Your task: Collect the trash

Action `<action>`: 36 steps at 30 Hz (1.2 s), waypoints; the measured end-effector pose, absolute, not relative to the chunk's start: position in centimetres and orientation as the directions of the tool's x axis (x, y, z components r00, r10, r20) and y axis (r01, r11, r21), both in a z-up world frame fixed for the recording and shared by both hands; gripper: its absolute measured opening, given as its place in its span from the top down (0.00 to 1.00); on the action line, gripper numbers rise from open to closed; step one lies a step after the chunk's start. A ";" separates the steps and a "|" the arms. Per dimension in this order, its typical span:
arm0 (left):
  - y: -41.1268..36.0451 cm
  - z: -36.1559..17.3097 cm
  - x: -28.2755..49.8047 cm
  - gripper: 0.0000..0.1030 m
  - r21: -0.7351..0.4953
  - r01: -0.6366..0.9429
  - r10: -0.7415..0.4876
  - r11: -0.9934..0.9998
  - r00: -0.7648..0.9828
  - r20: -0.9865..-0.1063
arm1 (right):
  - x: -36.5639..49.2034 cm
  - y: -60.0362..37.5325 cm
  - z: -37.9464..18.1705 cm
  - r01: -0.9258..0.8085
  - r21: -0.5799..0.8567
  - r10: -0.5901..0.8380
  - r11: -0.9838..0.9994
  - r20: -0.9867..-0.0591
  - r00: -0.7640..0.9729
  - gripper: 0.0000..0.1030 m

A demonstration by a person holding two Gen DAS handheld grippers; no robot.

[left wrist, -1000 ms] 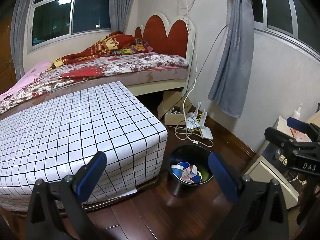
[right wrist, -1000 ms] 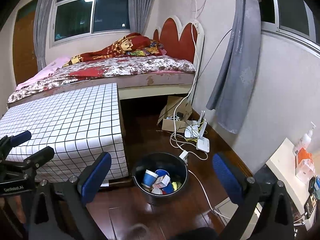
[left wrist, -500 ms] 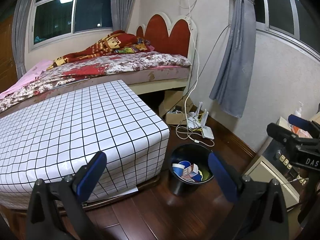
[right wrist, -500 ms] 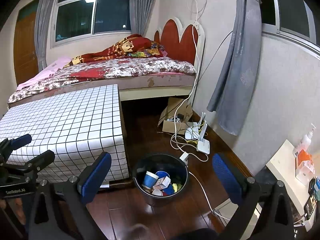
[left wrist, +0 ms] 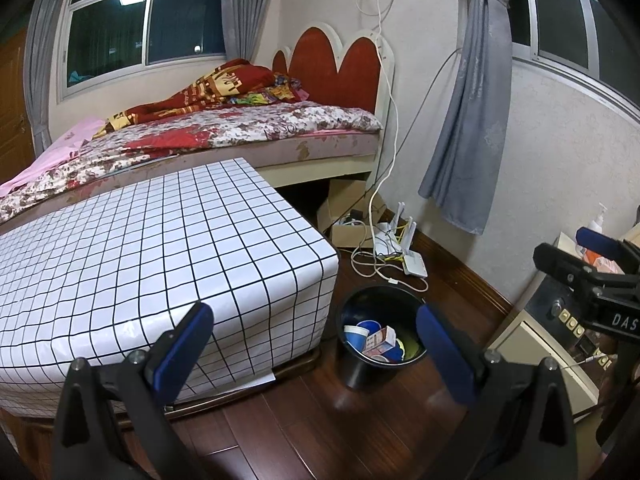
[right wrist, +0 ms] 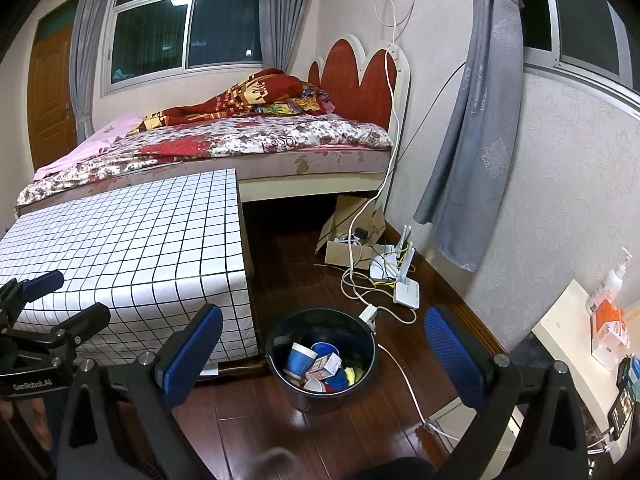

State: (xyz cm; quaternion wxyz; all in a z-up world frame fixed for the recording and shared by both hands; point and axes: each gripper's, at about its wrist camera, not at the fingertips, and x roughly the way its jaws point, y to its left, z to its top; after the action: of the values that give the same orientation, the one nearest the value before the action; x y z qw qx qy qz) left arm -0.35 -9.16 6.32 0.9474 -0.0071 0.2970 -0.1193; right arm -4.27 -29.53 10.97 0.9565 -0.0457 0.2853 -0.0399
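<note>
A black trash bin (left wrist: 360, 372) (right wrist: 280, 376) stands on the dark wood floor beside the checked table. It holds blue paper cups (right wrist: 298, 360), a small carton (left wrist: 380, 338) (right wrist: 326, 364) and other scraps. My left gripper (left wrist: 316, 344) is open and empty, held above the floor with the bin between its fingers in view. My right gripper (right wrist: 324, 354) is open and empty, also framing the bin. Each gripper shows at the edge of the other's view.
A table with a white checked cloth (left wrist: 140, 248) (right wrist: 120, 248) stands left of the bin. Behind it is a bed (right wrist: 240, 140). A cardboard box (right wrist: 348, 252), router (right wrist: 406, 290) and loose cables (left wrist: 376, 264) lie on the floor by the wall. A cabinet (right wrist: 568, 332) with bottles stands at right.
Both grippers have drawn back and risen slightly; the bin sits a little lower in the left view. Both stay open and empty.
</note>
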 end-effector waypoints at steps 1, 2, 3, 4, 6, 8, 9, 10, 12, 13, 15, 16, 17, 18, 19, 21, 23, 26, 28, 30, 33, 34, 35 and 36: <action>-9.2 6.4 -0.3 0.01 -0.085 0.222 -0.231 0.971 0.795 -0.561 | -4.3 -29.6 11.0 0.049 -0.110 -0.102 0.993 -0.542 0.834 0.01; -9.2 6.4 -0.3 0.01 -0.085 0.223 -0.231 0.971 0.794 -0.562 | -4.3 -29.5 11.0 0.050 -0.111 -0.102 0.993 -0.542 0.834 0.01; -9.2 6.3 -0.3 0.01 -0.084 0.222 -0.230 0.971 0.794 -0.562 | -4.3 -29.5 11.0 0.050 -0.111 -0.103 0.993 -0.541 0.835 0.01; -9.2 6.4 -0.3 0.01 -0.085 0.223 -0.232 0.971 0.794 -0.562 | -4.2 -29.5 11.0 0.051 -0.111 -0.103 0.993 -0.542 0.834 0.01; -9.2 6.3 -0.3 0.01 -0.086 0.221 -0.230 0.971 0.794 -0.563 | -4.3 -29.5 11.0 0.051 -0.111 -0.103 0.993 -0.542 0.834 0.01; -9.1 6.3 -0.2 0.01 -0.087 0.223 -0.233 0.971 0.793 -0.563 | -4.2 -29.5 11.0 0.051 -0.110 -0.103 0.993 -0.541 0.835 0.01; -9.1 6.3 -0.3 0.01 -0.087 0.222 -0.232 0.971 0.794 -0.562 | -4.3 -29.5 11.0 0.051 -0.109 -0.102 0.993 -0.542 0.834 0.01; -9.1 6.3 -0.3 0.01 -0.087 0.223 -0.233 0.971 0.795 -0.561 | -4.3 -29.5 11.0 0.051 -0.110 -0.103 0.993 -0.542 0.834 0.01; -9.1 6.3 -0.3 0.01 -0.087 0.223 -0.233 0.971 0.796 -0.559 | -4.3 -29.5 10.9 0.051 -0.111 -0.103 0.993 -0.541 0.835 0.01; -9.1 6.3 -0.3 0.01 -0.088 0.224 -0.234 0.971 0.796 -0.558 | -4.3 -29.5 10.9 0.051 -0.110 -0.103 0.993 -0.541 0.835 0.01; -9.2 6.3 -0.3 0.01 -0.087 0.223 -0.234 0.971 0.797 -0.557 | -4.3 -29.5 10.9 0.051 -0.111 -0.103 0.993 -0.541 0.835 0.01; -9.3 6.3 -0.4 0.01 -0.086 0.223 -0.233 0.971 0.798 -0.555 | -4.3 -29.5 10.9 0.050 -0.111 -0.103 0.992 -0.540 0.835 0.01; -9.3 6.3 -0.4 0.01 -0.087 0.224 -0.233 0.971 0.798 -0.556 | -4.3 -29.5 10.9 0.050 -0.110 -0.102 0.993 -0.541 0.835 0.01; -9.3 6.3 -0.4 0.01 -0.088 0.223 -0.233 0.971 0.798 -0.556 | -4.3 -29.5 10.9 0.049 -0.111 -0.102 0.993 -0.542 0.834 0.01; -9.3 6.4 -0.4 0.01 -0.088 0.222 -0.232 0.971 0.798 -0.556 | -4.3 -29.5 11.0 0.049 -0.112 -0.102 0.993 -0.542 0.834 0.01; -9.3 6.4 -0.4 0.01 -0.087 0.223 -0.233 0.971 0.797 -0.557 | -4.3 -29.5 10.9 0.049 -0.112 -0.102 0.993 -0.542 0.834 0.01; -9.3 6.5 -0.4 0.01 -0.084 0.223 -0.232 0.971 0.799 -0.555 | -4.3 -29.5 10.9 0.050 -0.112 -0.103 0.992 -0.542 0.834 0.01; -9.3 6.5 -0.4 0.01 -0.082 0.224 -0.231 0.971 0.799 -0.555 | -4.3 -29.5 10.9 0.049 -0.112 -0.103 0.992 -0.542 0.834 0.01; -9.3 6.5 -0.4 0.01 -0.081 0.225 -0.231 0.971 0.799 -0.555 | -4.3 -29.5 10.9 0.049 -0.112 -0.102 0.993 -0.541 0.835 0.01; -9.4 6.6 -0.4 0.01 -0.081 0.226 -0.232 0.971 0.799 -0.554 | -4.3 -29.5 10.9 0.049 -0.114 -0.103 0.992 -0.543 0.833 0.01; -9.4 6.7 -0.3 0.01 -0.071 0.229 -0.229 0.971 0.801 -0.554 | -4.2 -29.6 10.9 0.048 -0.114 -0.103 0.992 -0.543 0.833 0.01; -9.5 6.8 -0.3 0.01 -0.066 0.232 -0.229 0.971 0.800 -0.554 | -4.2 -29.6 10.9 0.048 -0.115 -0.103 0.992 -0.543 0.833 0.01; -9.6 6.8 -0.3 0.01 -0.059 0.235 -0.227 0.970 0.799 -0.557 | -4.2 -29.6 10.9 0.048 -0.114 -0.103 0.992 -0.543 0.833 0.01; -9.7 6.7 -0.2 0.01 -0.045 0.242 -0.225 0.969 0.797 -0.560 | -4.3 -29.6 10.9 0.048 -0.113 -0.103 0.992 -0.543 0.833 0.01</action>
State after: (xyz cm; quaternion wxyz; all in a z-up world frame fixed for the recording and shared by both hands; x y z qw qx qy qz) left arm -0.23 -9.74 6.74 0.9479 0.0146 0.2936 -0.1230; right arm -4.25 -29.61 10.87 0.9563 -0.0475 0.2859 -0.0396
